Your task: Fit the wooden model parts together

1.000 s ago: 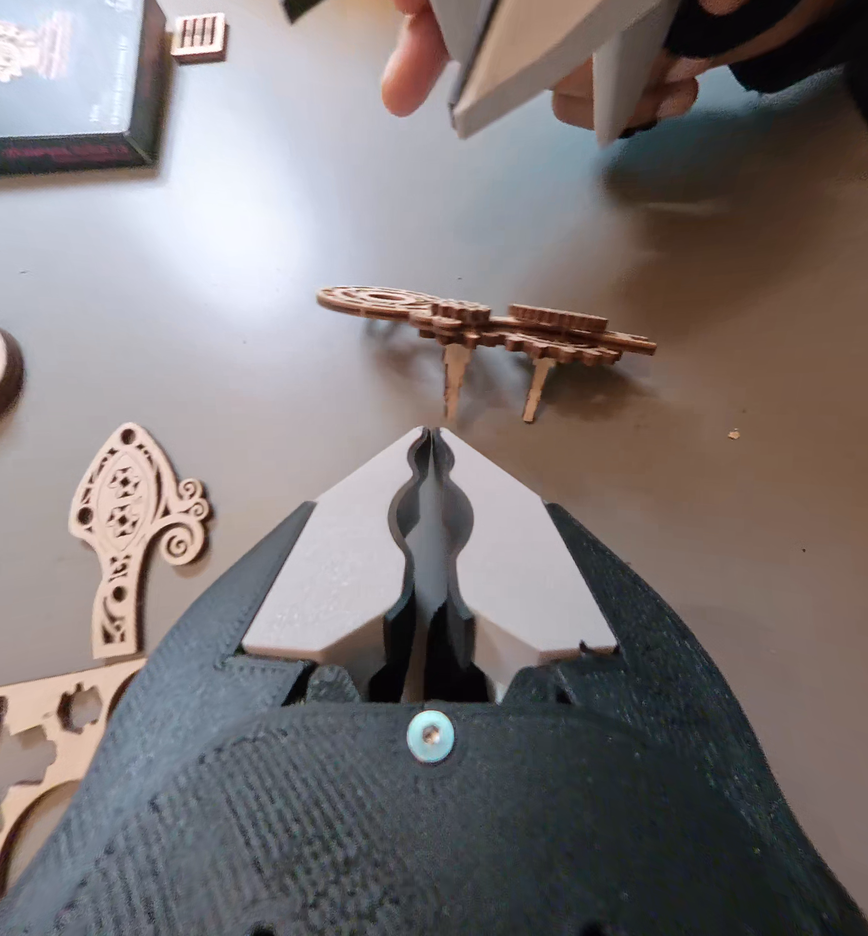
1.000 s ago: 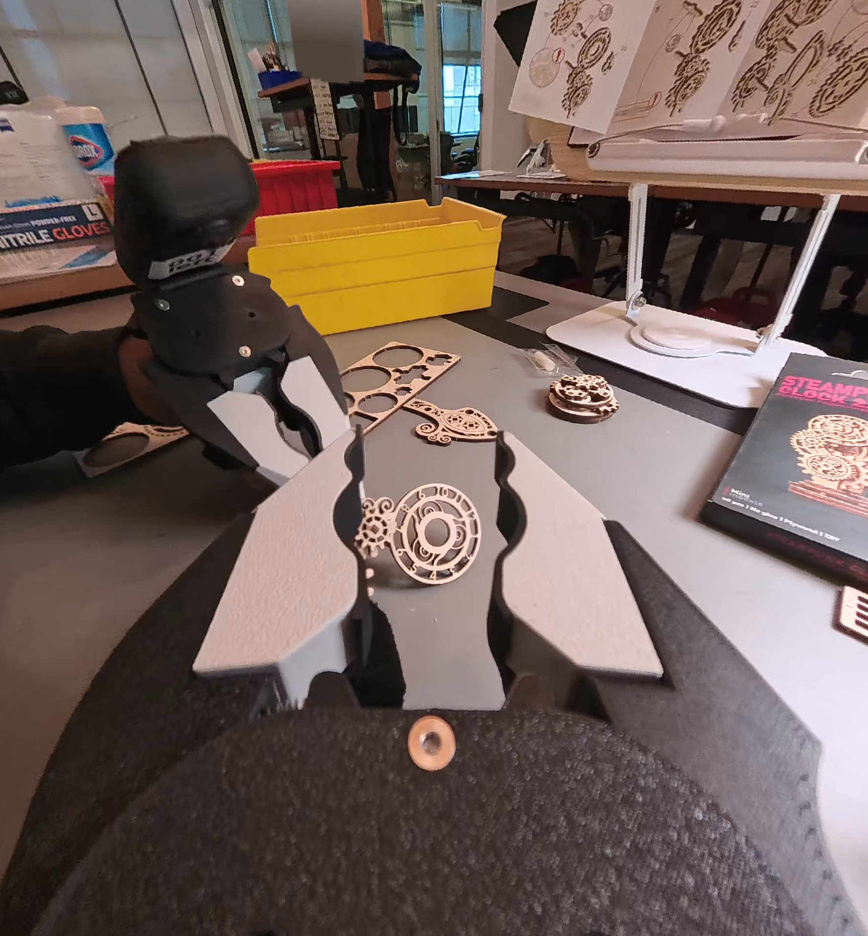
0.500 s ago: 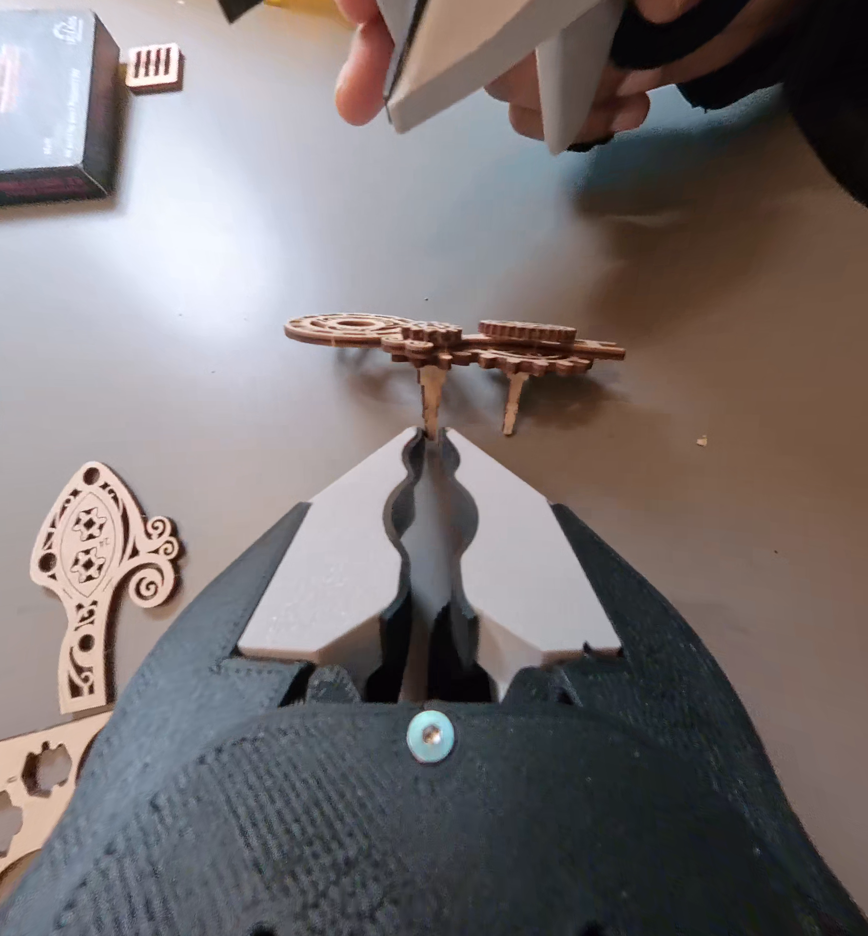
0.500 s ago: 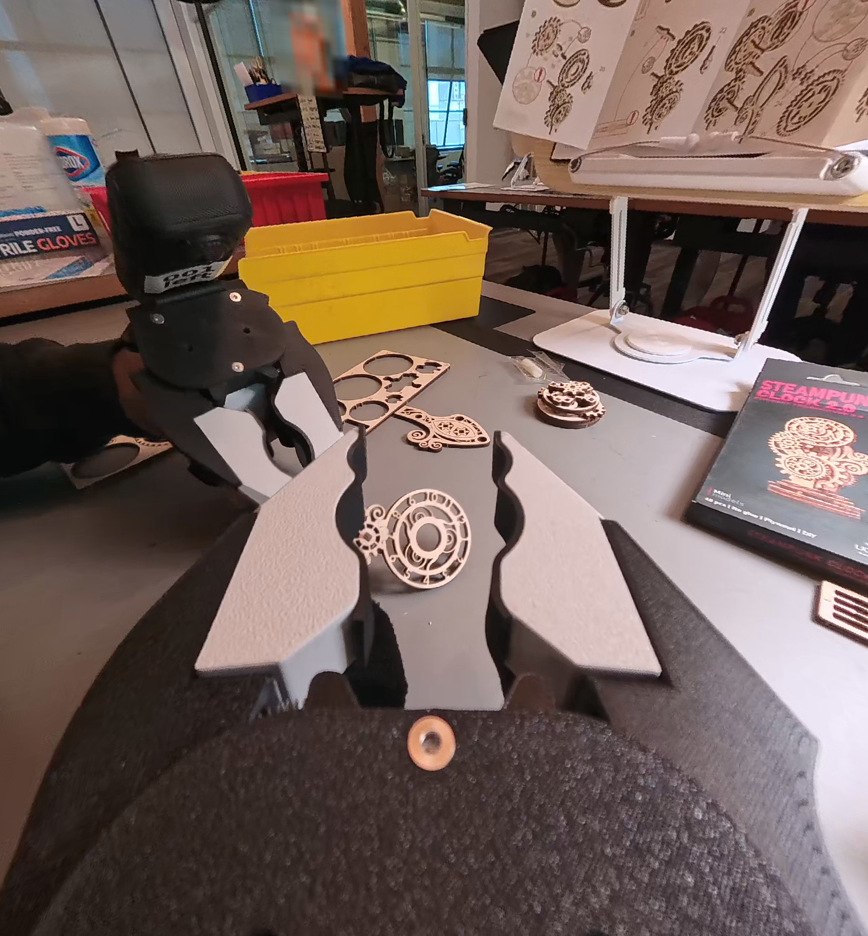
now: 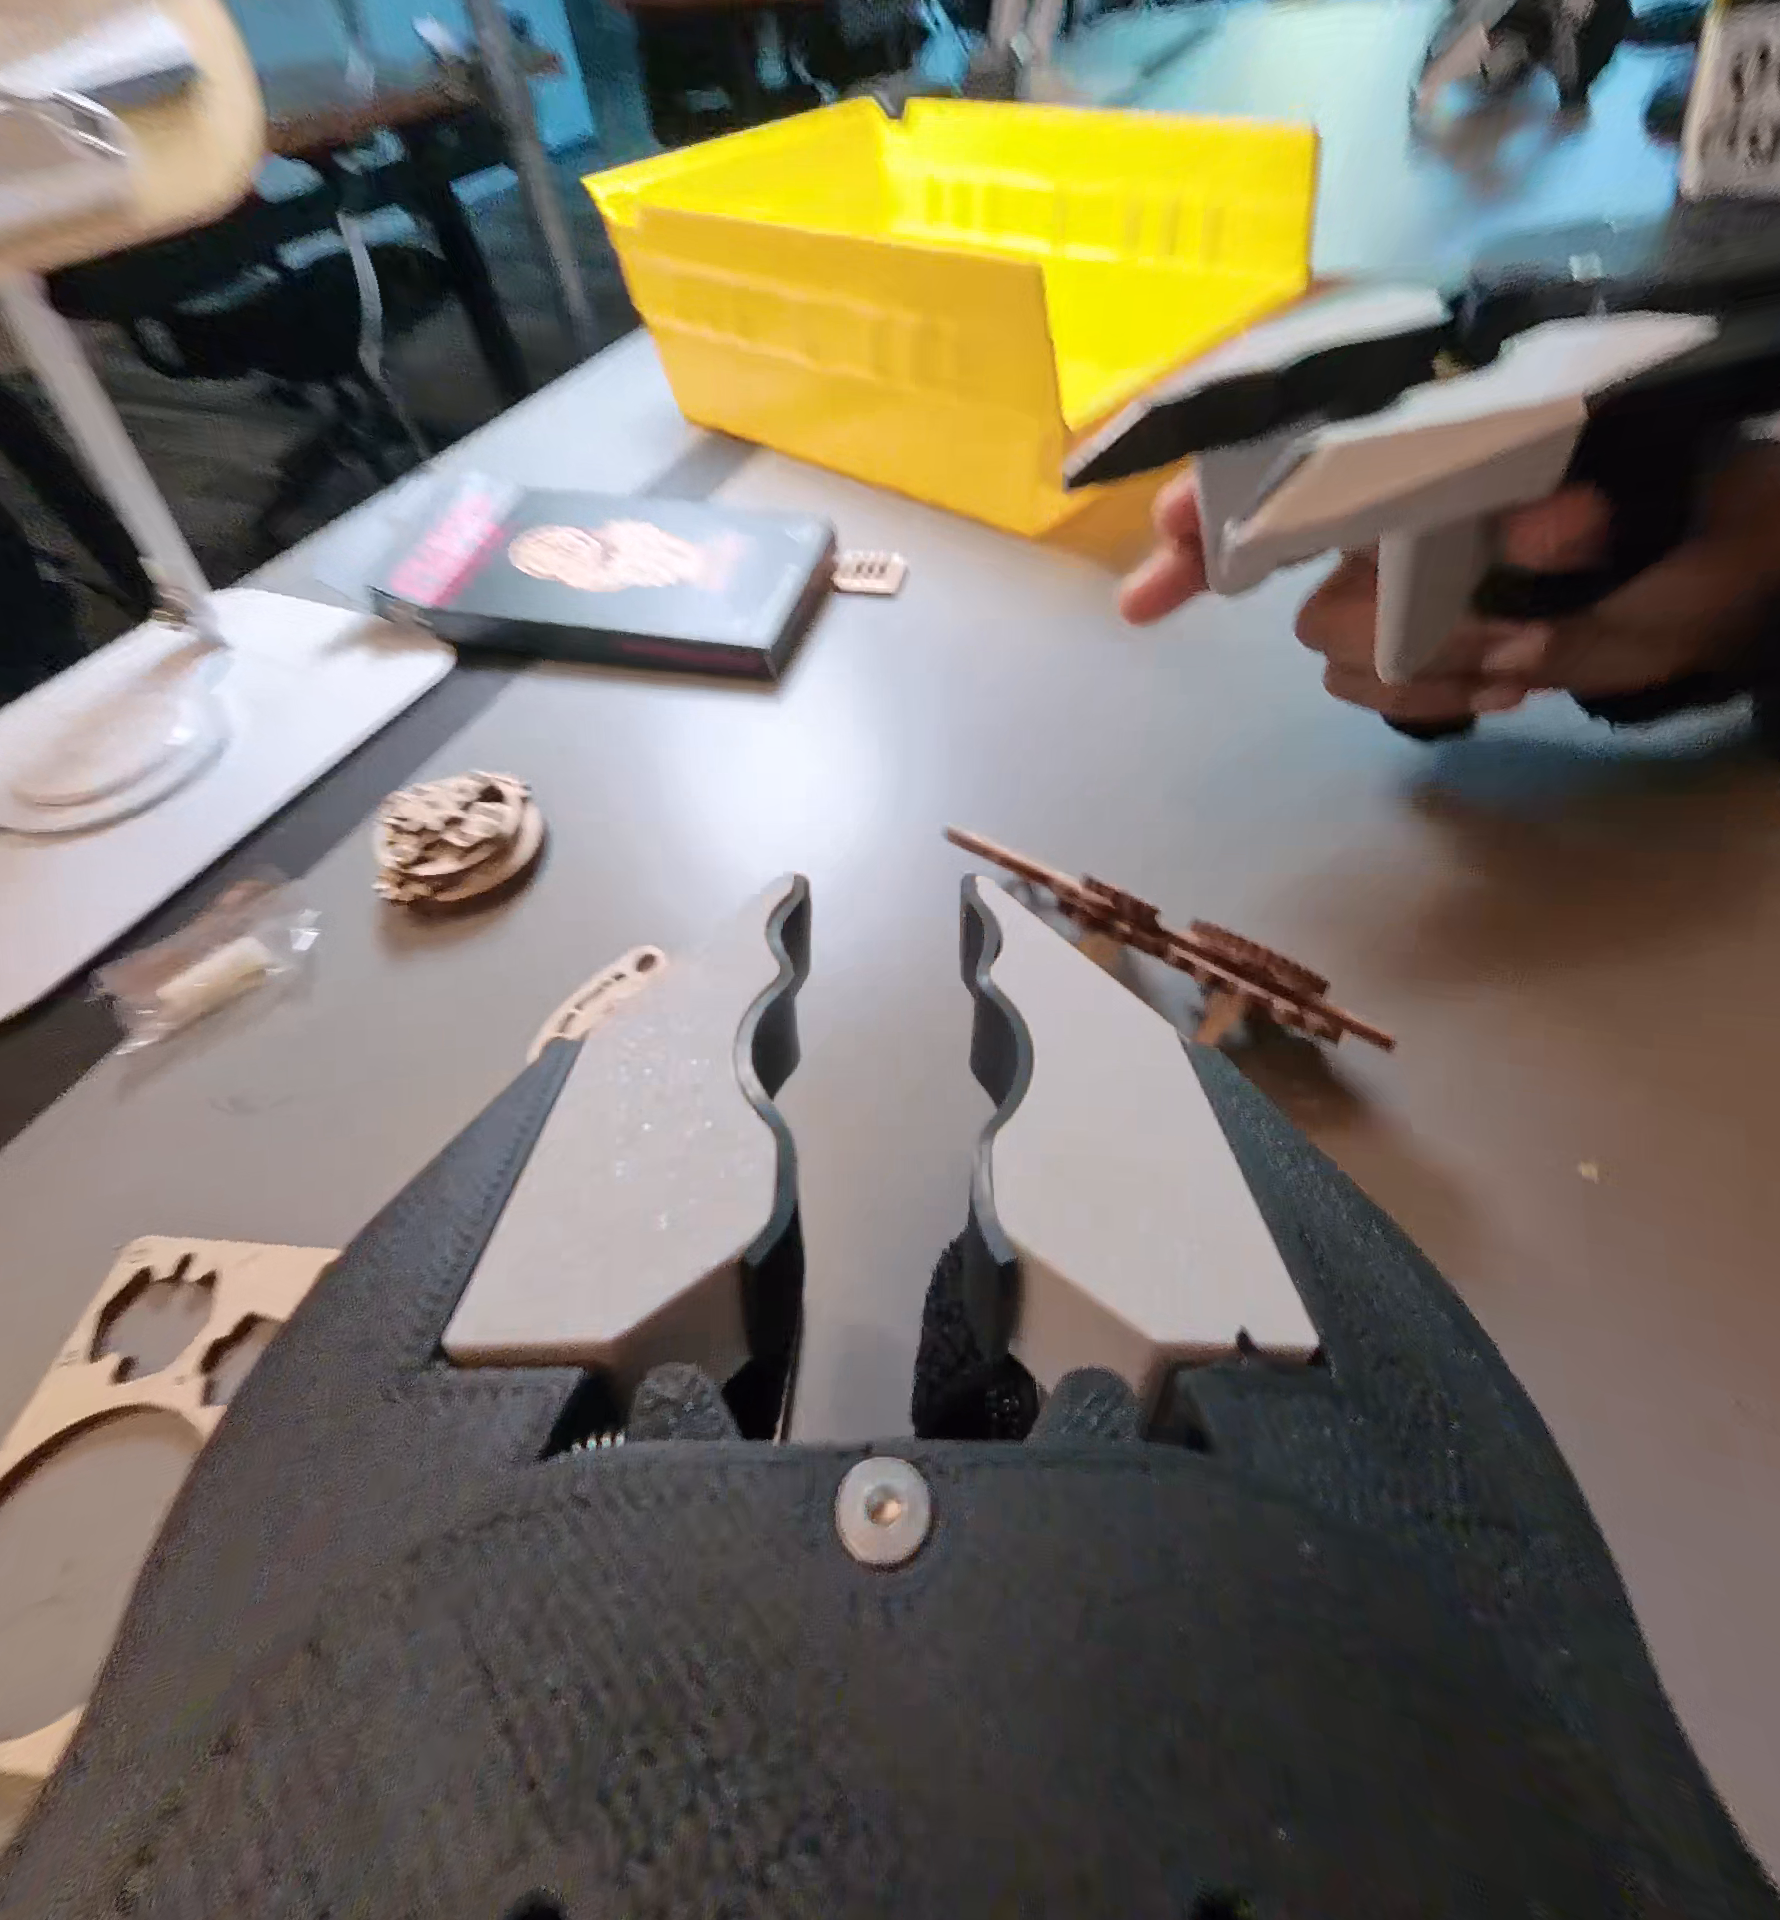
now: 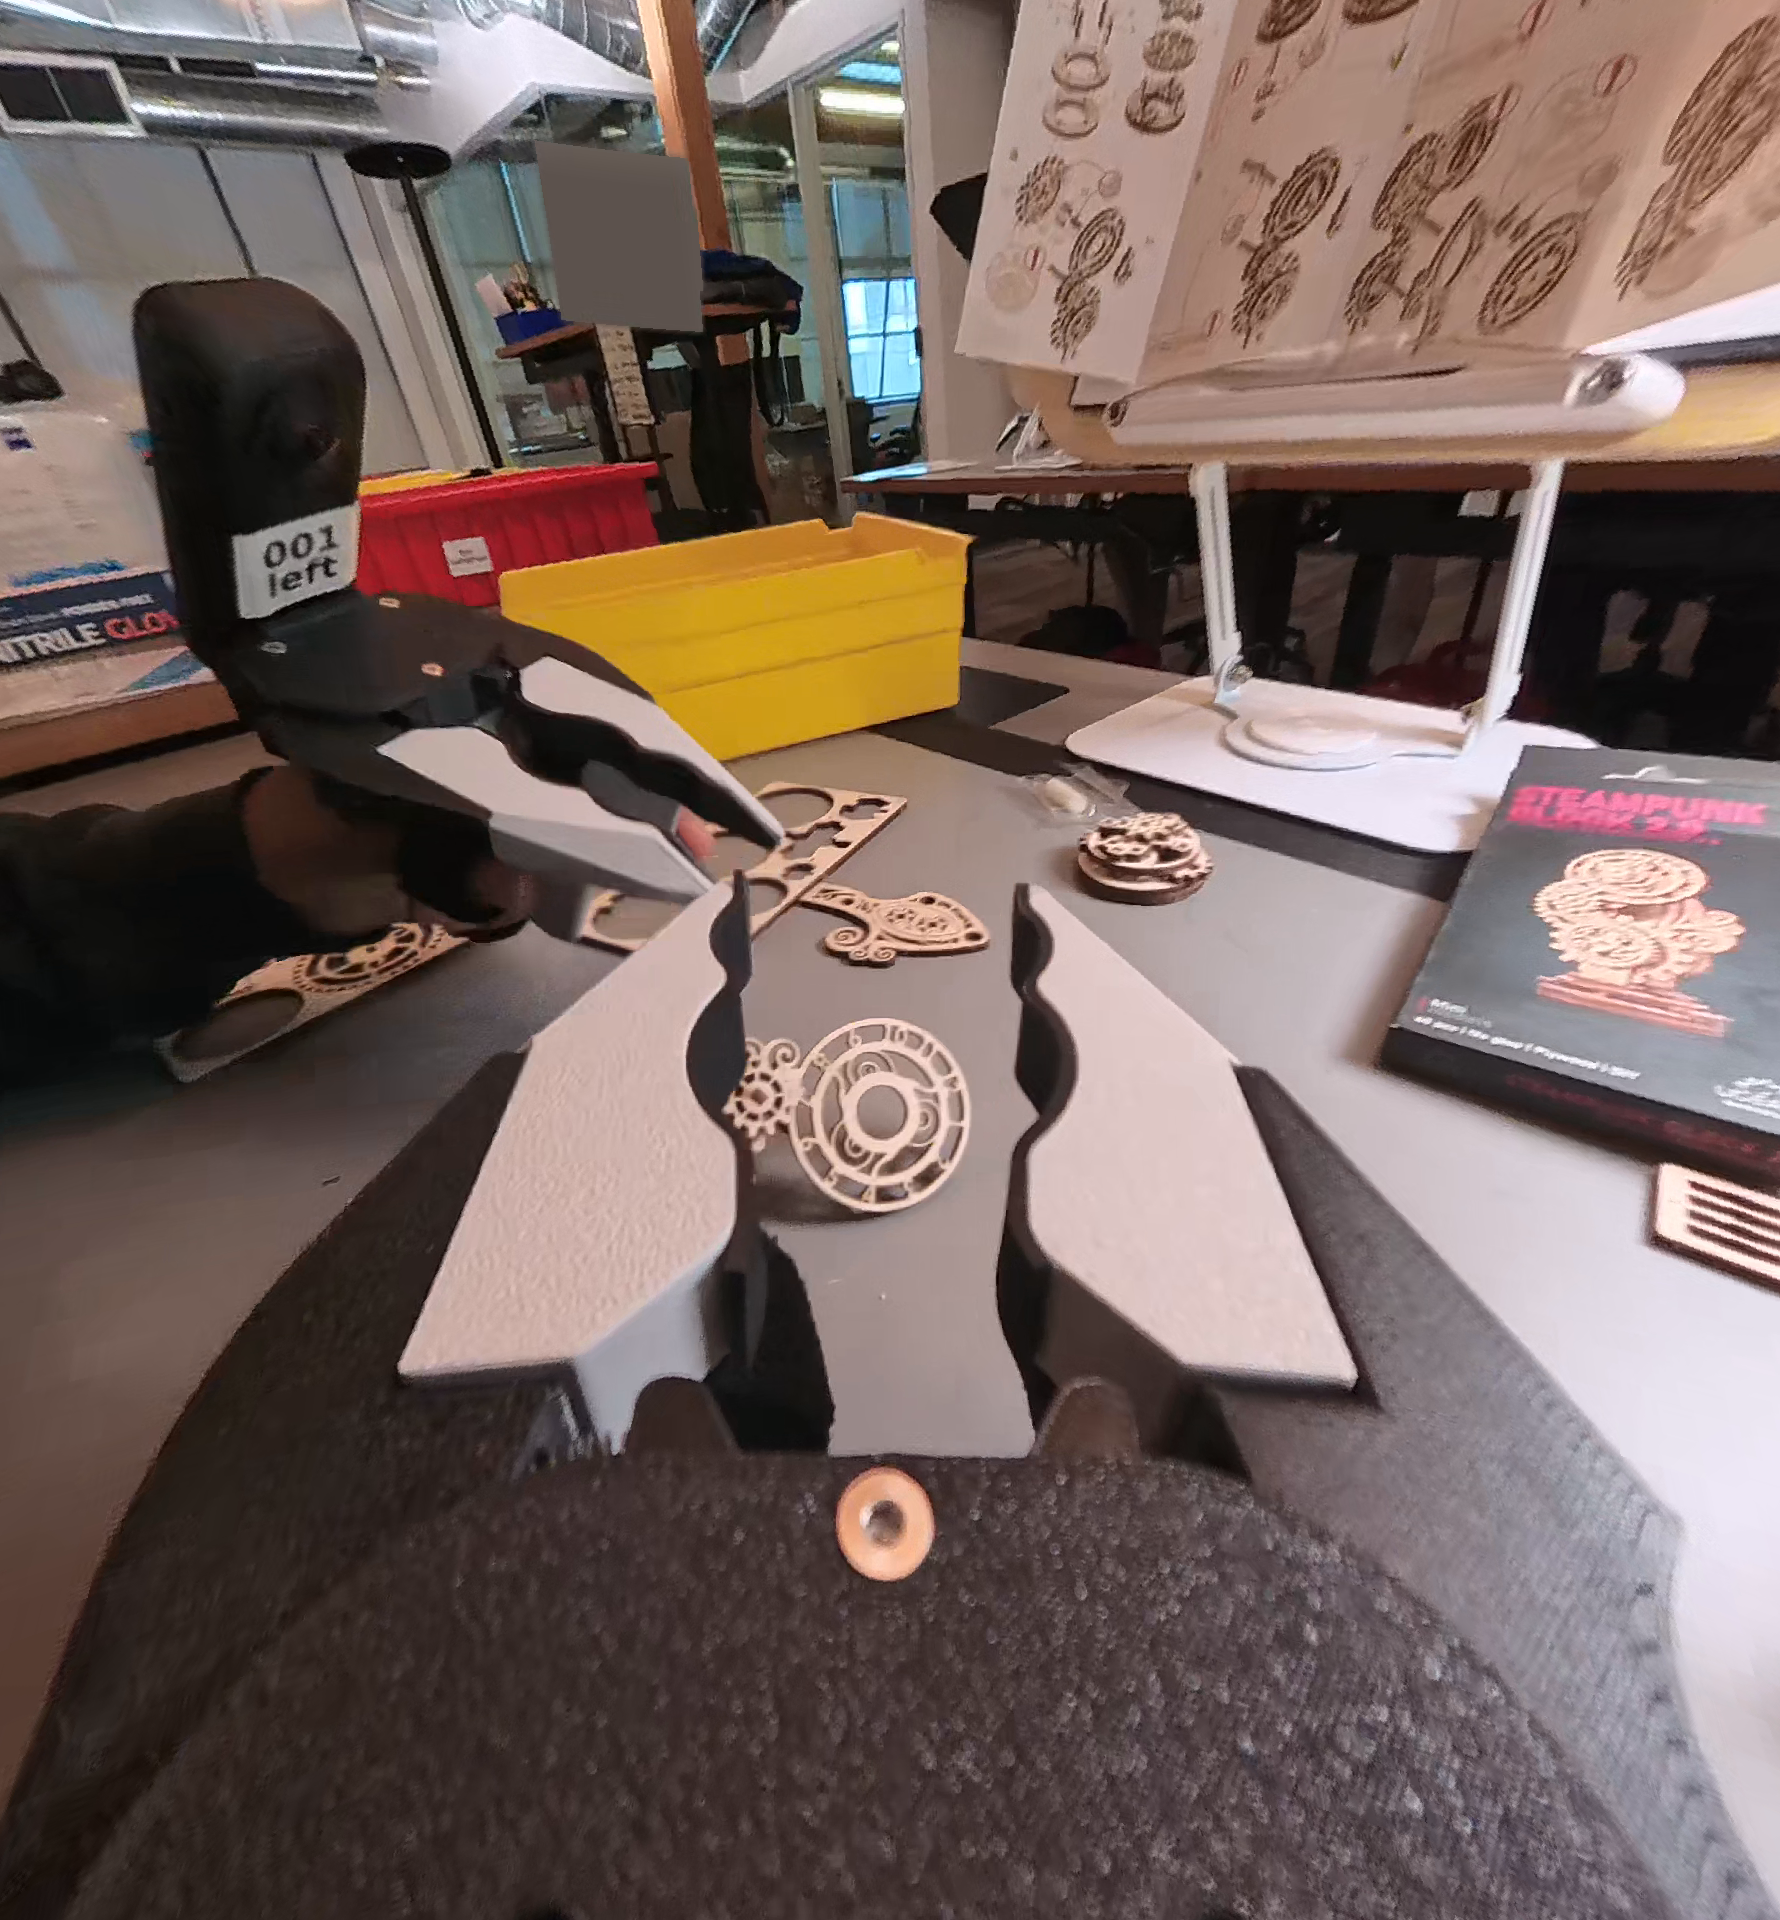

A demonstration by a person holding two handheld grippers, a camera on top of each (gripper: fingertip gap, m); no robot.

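Observation:
The wooden clock-face and gear assembly (image 6: 881, 1117) stands on its pegs on the grey table (image 6: 242, 1195). It sits between the fingers of my right gripper (image 6: 875, 904), which is open; its small gear is close to the left finger. In the left wrist view the same assembly (image 5: 1177, 945) shows edge-on, just right of my left gripper (image 5: 881, 894), which is open and empty above the table. The left gripper also shows in the right wrist view (image 6: 730, 852), raised to the left. The right gripper (image 5: 1333, 416) shows at the upper right of the left wrist view.
An ornate flat piece (image 6: 907, 925), a round gear base (image 6: 1140, 857) and a cut-out wood sheet (image 6: 824, 831) lie behind the assembly. A black box (image 6: 1634, 966) and a small grille piece (image 6: 1733, 1226) lie right. A yellow bin (image 6: 761, 644) and a white stand (image 6: 1312, 748) are behind. The grippers' ends are close to 9 cm from one another.
My left gripper has opened, tilted up and drawn away from the assembly's peg, which now lies to its right. My right gripper stays open around the assembly.

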